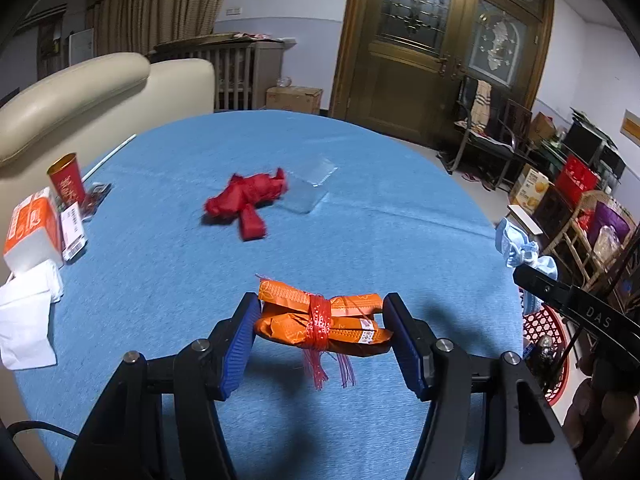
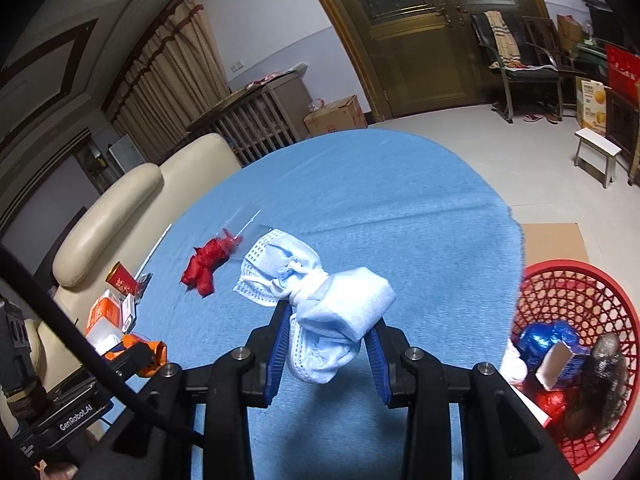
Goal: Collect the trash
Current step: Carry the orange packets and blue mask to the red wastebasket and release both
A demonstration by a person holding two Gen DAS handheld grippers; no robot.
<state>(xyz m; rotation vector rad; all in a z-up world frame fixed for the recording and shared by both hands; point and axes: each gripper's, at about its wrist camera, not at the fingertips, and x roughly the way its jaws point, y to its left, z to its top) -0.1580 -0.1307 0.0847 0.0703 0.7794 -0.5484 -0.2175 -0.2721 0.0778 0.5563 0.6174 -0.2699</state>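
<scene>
Left gripper (image 1: 320, 330) pinches an orange packet bundle (image 1: 320, 320) above the blue surface's (image 1: 400, 220) near edge. Red wrapper (image 1: 248, 200) lies mid-surface. Right gripper (image 2: 330, 344) clamps a bundle of what look like pale-blue masks (image 2: 316, 300) near the right edge, beside the red basket (image 2: 600, 300).
</scene>
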